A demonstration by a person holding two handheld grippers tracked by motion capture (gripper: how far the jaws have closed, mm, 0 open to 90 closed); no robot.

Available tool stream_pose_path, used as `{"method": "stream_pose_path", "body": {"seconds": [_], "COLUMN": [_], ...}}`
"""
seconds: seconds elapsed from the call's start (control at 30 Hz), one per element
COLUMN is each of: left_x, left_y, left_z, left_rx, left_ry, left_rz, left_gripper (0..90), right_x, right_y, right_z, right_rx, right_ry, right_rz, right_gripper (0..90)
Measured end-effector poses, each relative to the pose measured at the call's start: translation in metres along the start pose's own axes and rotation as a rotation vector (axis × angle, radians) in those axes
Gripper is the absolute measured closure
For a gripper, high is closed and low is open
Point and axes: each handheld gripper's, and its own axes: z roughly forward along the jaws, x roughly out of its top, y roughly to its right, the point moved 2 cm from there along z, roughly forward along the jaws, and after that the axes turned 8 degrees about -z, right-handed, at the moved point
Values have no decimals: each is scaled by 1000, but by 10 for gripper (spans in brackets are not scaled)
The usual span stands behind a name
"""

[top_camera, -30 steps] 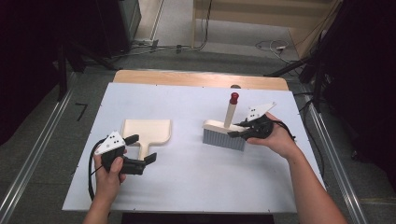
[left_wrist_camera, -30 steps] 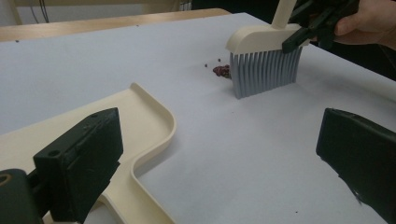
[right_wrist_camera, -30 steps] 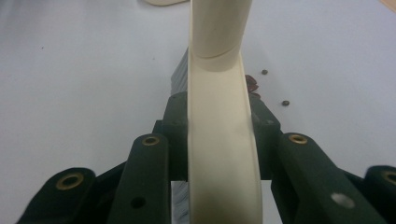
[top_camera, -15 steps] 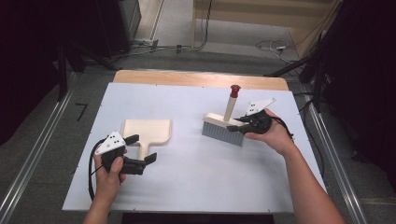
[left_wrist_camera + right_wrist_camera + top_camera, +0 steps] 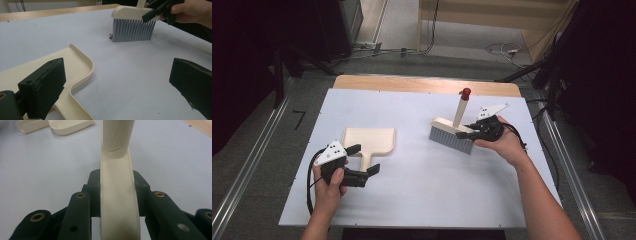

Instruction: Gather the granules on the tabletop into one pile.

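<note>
Brush (image 5: 452,135): one, cream-backed with grey bristles and an upright handle tipped by a red cap (image 5: 466,92), stood bristles-down on the white table (image 5: 422,200), towards the right edge and nearer the far edge than the near one. One right gripper (image 5: 464,131), held in the person's right hand (image 5: 502,142), was clamped on the brush's cream back at the foot of the handle; in the right gripper view both jaws pressed against its two sides. One dustpan (image 5: 369,141), also cream, lay flat towards the left edge, well apart from the brush, its short handle pointing at the near edge. One left gripper (image 5: 361,161), held in the left hand (image 5: 329,192), rested near the near-left corner with its jaws spread wide on either side of the dustpan's handle, gripping nothing; the left gripper view showed one jaw over the handle and the other well clear of it above bare table. A few small dark specks (image 5: 110,36) lay on the table at the foot of the bristles.

Compared with the earlier high views, the brush and the right gripper had shifted slightly towards the far edge, the brush remaining upright in the same grip. The dustpan, the left gripper and the left hand had kept their places.
</note>
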Motion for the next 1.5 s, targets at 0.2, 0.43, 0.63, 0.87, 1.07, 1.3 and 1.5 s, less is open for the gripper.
{"method": "stream_pose_path", "body": {"seconds": [0.2,0.43,0.63,0.87,1.07,1.3,1.5], "left_x": [0,0,0,0,0,1,1], "left_y": [-1,0,0,1,1,1,1], "left_z": [-1,0,0,1,1,-1,-1], "left_rx": [-2,-5,-5,-5,-6,-5,-5], "left_ry": [6,4,4,-2,0,3,5], "left_rz": [-2,-4,-4,0,0,2,3], "left_gripper": [10,10,10,10,10,10,10], "right_x": [8,10,-10,-29,-16,1,-1], "right_y": [-7,7,19,-3,-23,-35,-35], "right_z": [-12,-55,-63,-28,-12,-12,-16], "right_rx": [27,-126,-547,-679,-634,-599,-699], "right_ry": [25,203,26,-17,-14,20,-33], "right_rz": [44,159,216,263,262,242,348], "right_gripper": [656,655,655,655,655,655,655]}}
